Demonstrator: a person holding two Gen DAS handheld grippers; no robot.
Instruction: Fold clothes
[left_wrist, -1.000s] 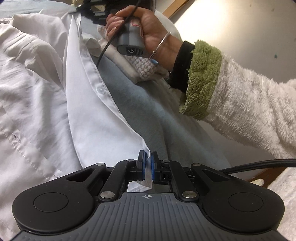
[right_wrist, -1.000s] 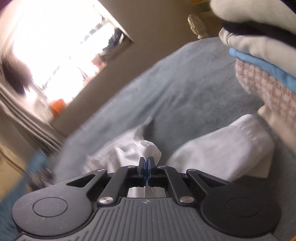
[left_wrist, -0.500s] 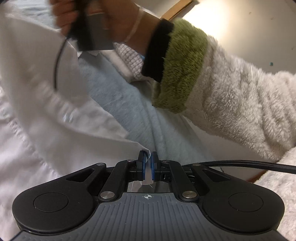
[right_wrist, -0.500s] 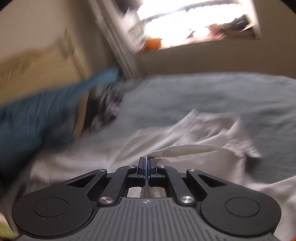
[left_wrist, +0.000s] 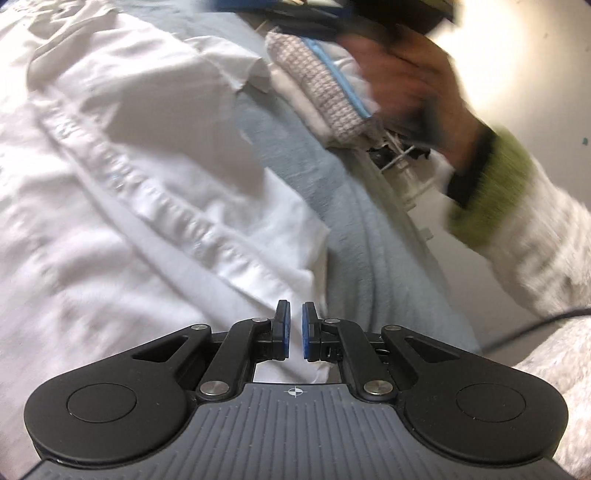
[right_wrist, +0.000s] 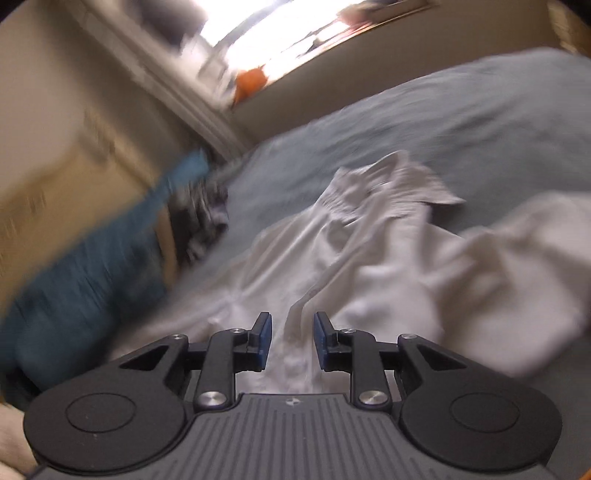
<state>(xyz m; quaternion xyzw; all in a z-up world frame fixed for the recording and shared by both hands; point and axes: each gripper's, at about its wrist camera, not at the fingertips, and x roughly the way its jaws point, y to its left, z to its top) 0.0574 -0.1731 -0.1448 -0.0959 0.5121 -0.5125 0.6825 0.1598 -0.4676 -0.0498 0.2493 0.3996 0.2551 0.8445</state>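
a white shirt (left_wrist: 140, 192) is spread rumpled over a grey-blue bedspread (left_wrist: 369, 236). its near hem is caught between the blue pads of the left gripper (left_wrist: 294, 328), which is nearly closed and pinches the cloth close to the bed's edge. the right gripper (right_wrist: 291, 339) is seen with its jaws opening; a ridge of the same shirt runs between the pads, which stand clear of it. the shirt's collar (right_wrist: 388, 177) lies beyond that gripper, toward the middle of the bed. folded clothes (left_wrist: 325, 88) are stacked near the far edge.
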